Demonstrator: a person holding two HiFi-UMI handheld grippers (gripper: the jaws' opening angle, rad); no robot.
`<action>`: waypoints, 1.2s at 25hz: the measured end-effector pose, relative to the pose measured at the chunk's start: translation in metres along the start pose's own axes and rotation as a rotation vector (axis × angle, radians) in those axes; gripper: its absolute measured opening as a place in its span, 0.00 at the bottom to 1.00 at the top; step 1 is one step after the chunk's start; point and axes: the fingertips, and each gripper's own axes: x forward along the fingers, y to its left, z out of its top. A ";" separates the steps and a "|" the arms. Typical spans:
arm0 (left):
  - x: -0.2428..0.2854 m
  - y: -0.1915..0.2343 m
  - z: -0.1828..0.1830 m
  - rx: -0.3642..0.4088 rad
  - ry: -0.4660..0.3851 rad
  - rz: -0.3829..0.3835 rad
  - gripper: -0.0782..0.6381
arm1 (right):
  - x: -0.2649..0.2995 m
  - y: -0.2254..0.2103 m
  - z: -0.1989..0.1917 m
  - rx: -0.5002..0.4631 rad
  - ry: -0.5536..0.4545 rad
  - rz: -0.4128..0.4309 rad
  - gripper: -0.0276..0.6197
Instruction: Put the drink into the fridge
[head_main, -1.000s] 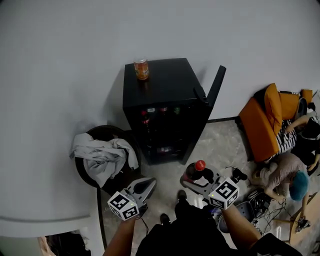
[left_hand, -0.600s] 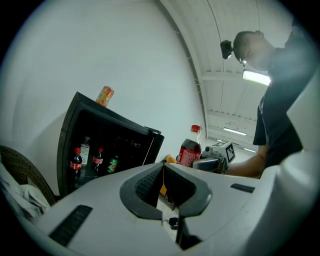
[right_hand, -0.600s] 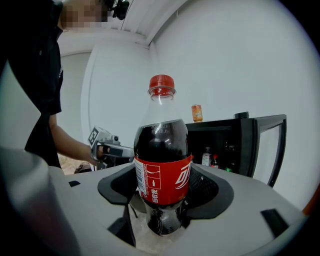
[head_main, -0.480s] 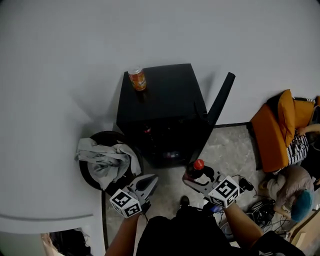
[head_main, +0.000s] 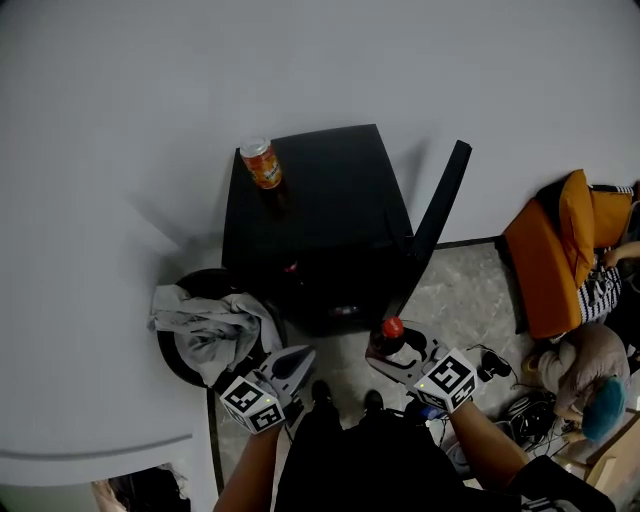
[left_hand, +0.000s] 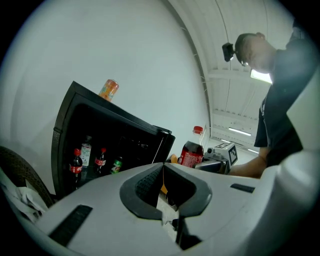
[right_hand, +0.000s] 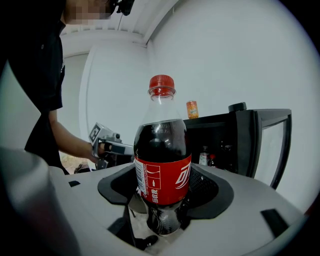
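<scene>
Head view has the person standing right in front of the black mini fridge (head_main: 310, 215), with its door (head_main: 438, 220) swung open on the right side. The right gripper (head_main: 388, 356) is clamped on the cola bottle (head_main: 390, 340), which sits upright with its red cap on top, held low and just short of the fridge opening. In the right gripper view the jaws hug the bottle's lower body. The left gripper (head_main: 297, 357) is pinched together with nothing in it.

I'd call this the carry-in step, since the bottle isn't inside yet. The next move probably needs a forward reach clear of the door edge. It also needs a free shelf spot, because the left gripper view shows small bottles (left_hand: 87, 160) already standing in there.
</scene>
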 end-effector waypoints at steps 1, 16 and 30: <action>-0.001 0.004 0.002 0.000 -0.002 -0.006 0.13 | 0.004 0.000 0.000 0.006 0.002 -0.006 0.54; -0.018 0.060 0.006 -0.031 0.049 -0.197 0.13 | 0.070 0.002 0.027 0.023 0.018 -0.185 0.54; -0.042 0.091 -0.001 -0.054 0.071 -0.212 0.13 | 0.106 0.001 0.024 -0.025 0.053 -0.218 0.54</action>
